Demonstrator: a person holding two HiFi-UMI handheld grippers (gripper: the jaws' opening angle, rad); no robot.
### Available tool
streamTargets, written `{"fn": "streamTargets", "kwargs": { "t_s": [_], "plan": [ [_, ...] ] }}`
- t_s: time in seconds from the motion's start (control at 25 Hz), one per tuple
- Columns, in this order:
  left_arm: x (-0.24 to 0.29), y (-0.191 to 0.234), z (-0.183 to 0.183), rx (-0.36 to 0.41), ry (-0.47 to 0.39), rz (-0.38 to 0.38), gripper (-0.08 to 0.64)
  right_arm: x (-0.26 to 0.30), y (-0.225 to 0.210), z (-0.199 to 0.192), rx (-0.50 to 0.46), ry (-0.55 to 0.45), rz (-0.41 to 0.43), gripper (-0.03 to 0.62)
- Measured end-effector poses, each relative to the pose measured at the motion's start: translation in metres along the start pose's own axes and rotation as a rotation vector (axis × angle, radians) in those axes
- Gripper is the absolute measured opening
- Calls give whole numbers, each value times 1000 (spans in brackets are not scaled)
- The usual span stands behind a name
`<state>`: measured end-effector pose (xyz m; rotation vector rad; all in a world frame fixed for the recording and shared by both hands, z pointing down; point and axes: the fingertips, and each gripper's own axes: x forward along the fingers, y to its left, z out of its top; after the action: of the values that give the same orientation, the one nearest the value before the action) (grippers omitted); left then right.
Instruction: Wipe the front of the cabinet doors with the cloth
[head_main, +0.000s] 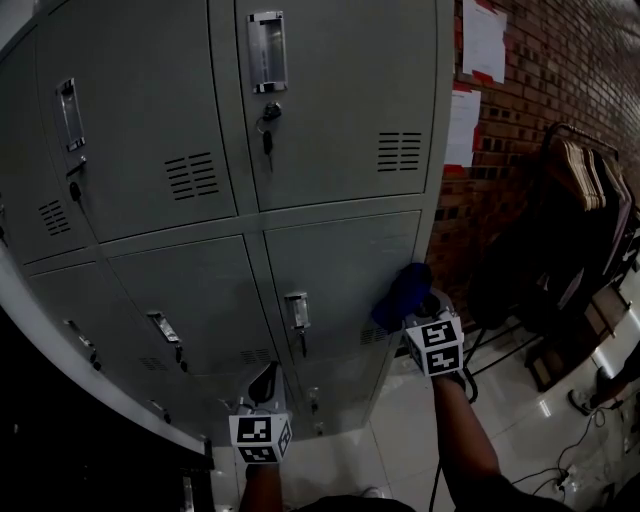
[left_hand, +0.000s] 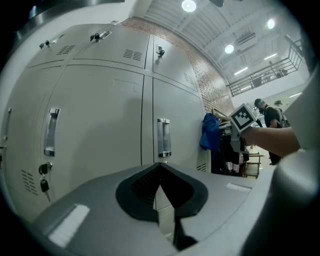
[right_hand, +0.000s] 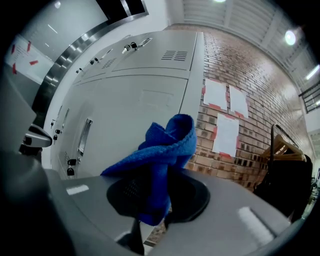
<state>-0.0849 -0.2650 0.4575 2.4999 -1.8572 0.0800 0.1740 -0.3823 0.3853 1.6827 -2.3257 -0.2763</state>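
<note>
The grey metal cabinet (head_main: 340, 270) fills the head view, with several doors that have recessed handles (head_main: 297, 310) and keys in some locks (head_main: 268, 125). My right gripper (head_main: 420, 308) is shut on a bunched blue cloth (head_main: 402, 290), held at the right edge of the lower right door. In the right gripper view the cloth (right_hand: 167, 145) bulges out over the jaws and hides the fingertips. My left gripper (head_main: 265, 382) hangs lower, facing the bottom doors, shut and empty (left_hand: 160, 167). In the left gripper view the cloth (left_hand: 210, 131) shows to the right.
A brick wall (head_main: 530, 120) with taped papers (head_main: 463, 125) stands right of the cabinet. A dark clothes rack with hangers (head_main: 590, 180) and cables on the pale floor (head_main: 590, 450) lie further right. A person (left_hand: 272, 117) stands far off.
</note>
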Motion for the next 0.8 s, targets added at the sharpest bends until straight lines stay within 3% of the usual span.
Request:
{"fn": "streamTargets", "kwargs": {
  "t_s": [0.32,0.52,0.8],
  "plan": [
    [-5,4,-2,3,6,2,17,-8,7,4,38,-42,-12,80],
    [-11,14,-2,-5,1,18,17,-3,80,-9,-59,-31,112,81],
    [-25,37,-1,-7,-2,52,17,13,171,-30,-109,14,251,81]
  ]
}}
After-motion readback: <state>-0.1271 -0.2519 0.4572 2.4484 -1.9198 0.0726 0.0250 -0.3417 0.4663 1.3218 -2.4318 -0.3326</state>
